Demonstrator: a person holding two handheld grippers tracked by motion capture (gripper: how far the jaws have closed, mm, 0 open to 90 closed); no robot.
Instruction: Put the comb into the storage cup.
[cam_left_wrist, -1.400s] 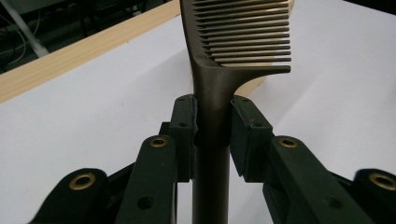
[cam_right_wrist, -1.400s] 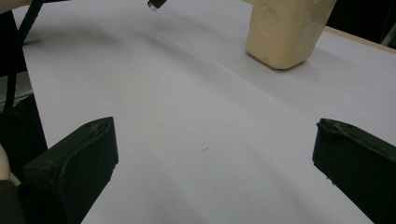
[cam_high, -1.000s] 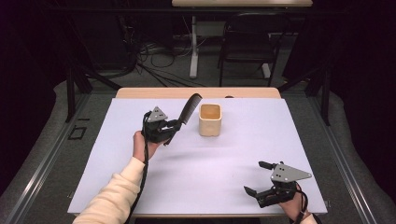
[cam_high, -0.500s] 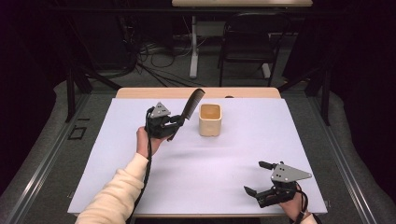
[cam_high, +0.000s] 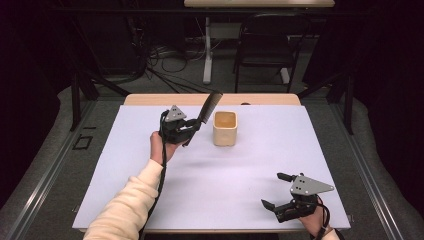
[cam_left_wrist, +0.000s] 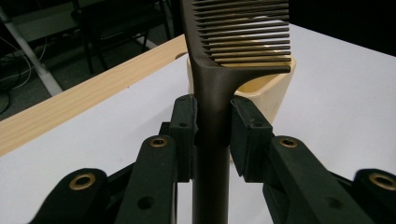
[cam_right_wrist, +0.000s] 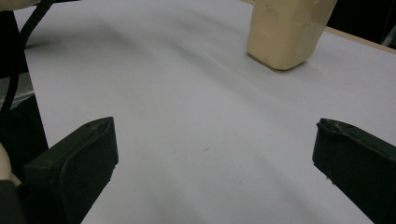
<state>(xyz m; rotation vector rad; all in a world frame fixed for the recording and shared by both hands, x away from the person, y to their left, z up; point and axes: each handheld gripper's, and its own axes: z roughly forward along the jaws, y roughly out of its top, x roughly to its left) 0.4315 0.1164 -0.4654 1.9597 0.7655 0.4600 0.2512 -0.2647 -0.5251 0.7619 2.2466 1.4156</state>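
Probably a lab: dark curtains (cam_high: 380, 60), floor cables (cam_high: 165, 70).

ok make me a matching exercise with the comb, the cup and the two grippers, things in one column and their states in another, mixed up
Things:
1. comb
2. cup
3. left gripper
4. right gripper

States:
A. jaws open, nothing between them
B. stands on the white table, cream coloured
C. dark, clamped by its handle, teeth end up
D. jaws shut on a handle

Pairs: 1-C, 2-B, 3-D, 4-A
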